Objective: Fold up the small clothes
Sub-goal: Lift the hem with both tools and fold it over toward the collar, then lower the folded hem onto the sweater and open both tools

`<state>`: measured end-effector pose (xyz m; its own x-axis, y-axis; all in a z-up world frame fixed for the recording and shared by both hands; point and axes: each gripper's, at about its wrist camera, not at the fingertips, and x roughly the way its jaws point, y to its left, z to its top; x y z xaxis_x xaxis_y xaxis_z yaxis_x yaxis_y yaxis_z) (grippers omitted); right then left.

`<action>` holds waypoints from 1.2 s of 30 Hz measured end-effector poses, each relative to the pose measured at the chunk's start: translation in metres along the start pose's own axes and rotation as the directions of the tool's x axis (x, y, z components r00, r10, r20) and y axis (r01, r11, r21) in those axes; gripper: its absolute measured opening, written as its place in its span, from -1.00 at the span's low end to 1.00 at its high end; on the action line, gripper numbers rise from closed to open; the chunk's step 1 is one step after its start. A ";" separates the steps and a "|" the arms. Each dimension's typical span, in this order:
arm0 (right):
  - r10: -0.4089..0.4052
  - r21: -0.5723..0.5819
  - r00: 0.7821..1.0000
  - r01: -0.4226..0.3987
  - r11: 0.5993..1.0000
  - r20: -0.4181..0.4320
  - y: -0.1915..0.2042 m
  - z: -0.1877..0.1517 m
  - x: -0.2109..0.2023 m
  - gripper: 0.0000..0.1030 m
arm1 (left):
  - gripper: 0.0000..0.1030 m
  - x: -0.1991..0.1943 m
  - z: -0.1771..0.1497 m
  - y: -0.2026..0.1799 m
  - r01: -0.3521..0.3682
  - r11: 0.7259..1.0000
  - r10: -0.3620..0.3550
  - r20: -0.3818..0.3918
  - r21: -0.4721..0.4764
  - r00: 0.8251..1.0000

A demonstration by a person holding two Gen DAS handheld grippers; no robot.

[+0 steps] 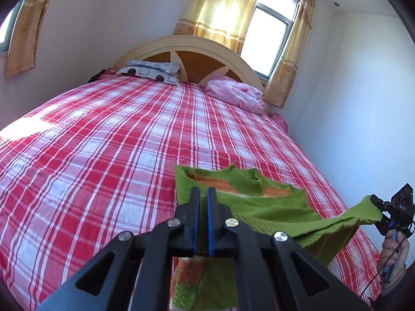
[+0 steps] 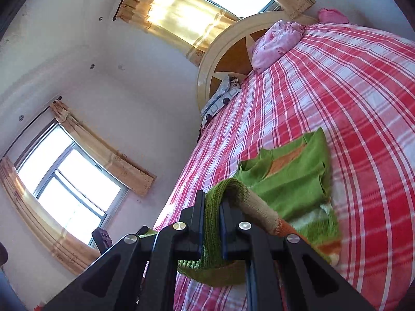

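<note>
Two windows light one bed [image 1: 103,142] carrying two pillows; near its right edge, one green sweater [image 1: 259,197] hangs between left gripper [image 1: 203,194] and right gripper [image 2: 211,202], both clamped on its knit.

Little knit sweater [image 1: 262,204] is bright green with orange and cream stripes. Bed sheet [image 1: 109,140] is red, white and pink plaid. Beyond the black, blue-padded tool [image 1: 203,194]: pink crumpled blanket [image 1: 236,93], grey pillow [image 1: 151,72] with black dots, yellow floral curtains [image 1: 223,10].

Both wrist views low, facing headboard [image 1: 190,59].
</note>
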<state>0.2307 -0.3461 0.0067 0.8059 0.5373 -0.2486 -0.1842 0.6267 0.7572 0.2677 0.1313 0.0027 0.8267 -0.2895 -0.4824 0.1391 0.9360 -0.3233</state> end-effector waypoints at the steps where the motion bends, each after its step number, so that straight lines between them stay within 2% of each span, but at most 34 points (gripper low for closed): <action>1: -0.006 -0.001 1.000 0.006 1.000 -0.001 -0.001 0.004 0.004 -0.82 | -0.89 0.008 0.005 0.000 -0.005 1.000 0.005 -0.001 0.001 1.000; 14: -0.104 0.074 0.994 0.107 0.991 -0.042 -0.053 0.046 0.064 -0.82 | -0.89 0.091 0.039 -0.002 -0.073 0.997 0.074 -0.034 0.035 0.997; 18: -0.140 0.109 0.988 0.147 0.983 -0.065 -0.076 0.060 0.088 -0.84 | -0.91 0.122 0.043 0.003 -0.119 0.992 0.121 -0.059 0.036 0.991; 20: -0.151 0.134 0.986 0.160 0.978 -0.074 -0.088 0.065 0.099 -0.86 | -1.00 0.137 0.043 0.007 -0.145 0.989 0.147 -0.075 0.038 0.986; 25: -0.236 0.156 0.968 0.247 0.956 -0.088 -0.118 0.081 0.126 -0.96 | -0.99 0.176 0.044 0.018 -0.194 0.980 0.197 -0.116 0.038 0.974; 29: -0.266 0.094 0.959 0.275 0.957 -0.101 -0.126 0.090 0.142 -0.95 | -0.99 0.189 0.032 0.021 -0.196 0.980 0.201 -0.143 0.046 0.969; 30: -0.274 0.064 0.954 0.283 0.957 -0.120 -0.125 0.091 0.146 -0.95 | -0.95 0.191 0.028 0.020 -0.186 0.981 0.192 -0.153 0.052 0.969; 31: -0.287 0.035 0.948 0.294 0.955 -0.140 -0.124 0.090 0.150 -0.92 | -0.79 0.194 0.024 0.020 -0.161 0.985 0.170 -0.183 0.065 0.968; 32: -0.296 0.006 0.942 0.300 0.954 -0.160 -0.123 0.090 0.154 -0.69 | -0.57 0.196 0.021 0.019 -0.143 0.986 0.157 -0.203 0.079 0.967; 33: -0.297 -0.016 0.937 0.300 0.954 -0.182 -0.124 0.088 0.158 -0.09 | -0.47 0.198 0.020 0.018 -0.134 0.987 0.150 -0.210 0.088 0.966; 34: -0.293 -0.025 0.934 0.295 0.955 -0.202 -0.126 0.087 0.161 0.22 | -0.30 0.196 0.018 0.019 -0.120 0.988 0.137 -0.208 0.093 0.968; 35: -0.290 -0.030 0.932 0.291 0.956 -0.216 -0.127 0.086 0.163 0.50 | -0.15 0.193 0.017 0.019 -0.113 0.989 0.131 -0.203 0.096 0.970; 36: -0.289 -0.036 0.931 0.288 0.957 -0.224 -0.127 0.086 0.164 0.50 | -0.05 0.193 0.018 0.019 -0.105 0.990 0.122 -0.200 0.096 0.972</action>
<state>0.4348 -0.3860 -0.0787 0.6775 0.4455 -0.5852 0.0358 0.7747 0.6313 0.4392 0.0969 -0.0818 0.7113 -0.2072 -0.6716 0.1034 0.9760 -0.1916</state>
